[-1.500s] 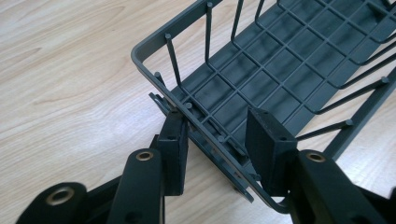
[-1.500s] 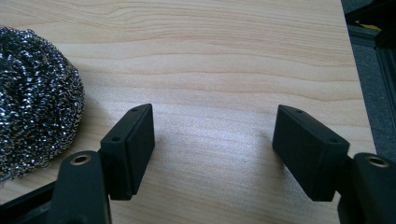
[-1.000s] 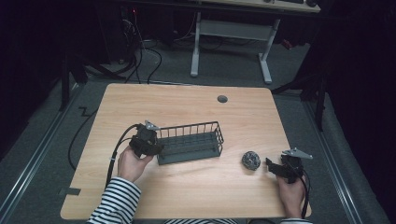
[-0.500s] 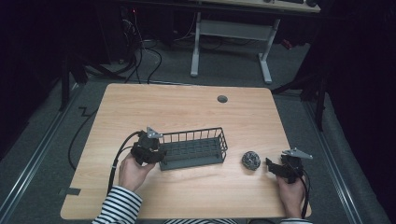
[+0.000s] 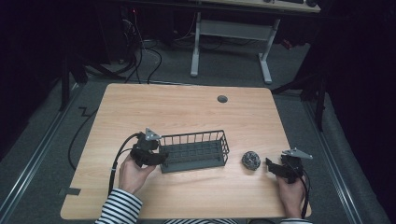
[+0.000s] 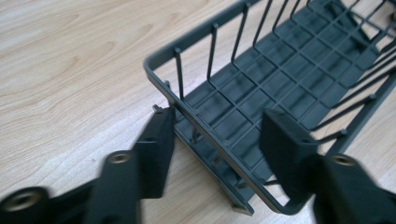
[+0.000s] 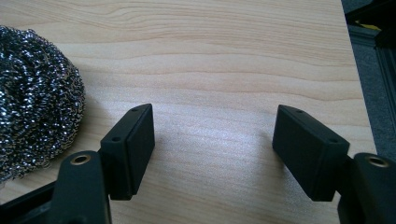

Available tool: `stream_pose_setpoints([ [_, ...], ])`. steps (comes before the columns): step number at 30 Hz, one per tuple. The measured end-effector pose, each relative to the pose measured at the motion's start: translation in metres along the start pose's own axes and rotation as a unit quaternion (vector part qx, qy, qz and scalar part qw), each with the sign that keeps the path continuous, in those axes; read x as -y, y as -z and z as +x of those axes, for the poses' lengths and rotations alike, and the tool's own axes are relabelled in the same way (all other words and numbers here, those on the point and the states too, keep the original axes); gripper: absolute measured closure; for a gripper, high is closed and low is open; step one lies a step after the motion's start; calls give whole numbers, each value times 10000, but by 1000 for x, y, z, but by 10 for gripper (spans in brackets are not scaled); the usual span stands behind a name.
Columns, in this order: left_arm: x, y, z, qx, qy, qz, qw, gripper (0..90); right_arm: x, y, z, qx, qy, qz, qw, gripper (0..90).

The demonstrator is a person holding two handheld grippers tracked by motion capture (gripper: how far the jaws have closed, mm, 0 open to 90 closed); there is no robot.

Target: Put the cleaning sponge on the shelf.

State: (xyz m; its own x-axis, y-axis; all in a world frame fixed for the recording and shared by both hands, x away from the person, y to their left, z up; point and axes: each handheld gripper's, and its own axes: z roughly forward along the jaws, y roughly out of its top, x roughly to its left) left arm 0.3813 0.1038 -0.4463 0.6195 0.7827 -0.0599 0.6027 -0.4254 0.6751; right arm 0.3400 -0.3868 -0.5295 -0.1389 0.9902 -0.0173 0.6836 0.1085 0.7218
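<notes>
carefully, i judged the step in hand to be taking hold of the wire basket (image 5: 195, 150) by its short end, so i minded how my left gripper (image 6: 217, 135) sat on it. its jaws stood spread, one outside the end wall and one inside over the basket floor, straddling the rim without yet pinching it. to do this well i thought the jaws should close squarely on the rim bar, not on a thin upright wire, or the basket might twist or slip as it was pulled. in the high view the basket lay near the middle of the bench (image 5: 187, 107), its long side running left to right, my left gripper (image 5: 148, 151) at its left end. my right gripper (image 7: 212, 149) rested low over bare wood, jaws wide apart and holding nothing, with the steel scourer (image 7: 37, 98) just beside its left jaw. in the high view the scourer (image 5: 251, 160) sat between the basket and my right gripper (image 5: 280, 168), apart from both. i reckoned it best to keep the right hand parked until the basket was settled.
</notes>
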Motion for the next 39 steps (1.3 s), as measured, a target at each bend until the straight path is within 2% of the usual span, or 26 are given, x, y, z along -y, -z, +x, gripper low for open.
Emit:
stream_pose_setpoints([
  [1, 0, 3, 3, 11, 73, -101, 9999, 374, 0, 0, 0, -3, -2, 2, 10000, 300],
  [6, 1, 13, 9, 30, 217, -334, 9992, 333, 0, 0, 0, -3, -2, 2, 10000, 300],
  [16, 8, 28, 20, -58, 311, -516, 9982, 330, 0, 0, 0, -1, -2, 2, 10000, 300],
  [23, 16, 41, 33, -224, 438, -674, 9965, 333, 0, 0, 0, 0, 2, 0, 10000, 301],
  [33, 36, 55, 55, -435, 849, -856, 9917, 336, 0, 0, 0, -4, -4, 3, 10000, 301],
  [39, 46, 56, 64, -517, 989, -844, 9902, 337, 0, 0, 0, -1, -2, 1, 10000, 300],
])
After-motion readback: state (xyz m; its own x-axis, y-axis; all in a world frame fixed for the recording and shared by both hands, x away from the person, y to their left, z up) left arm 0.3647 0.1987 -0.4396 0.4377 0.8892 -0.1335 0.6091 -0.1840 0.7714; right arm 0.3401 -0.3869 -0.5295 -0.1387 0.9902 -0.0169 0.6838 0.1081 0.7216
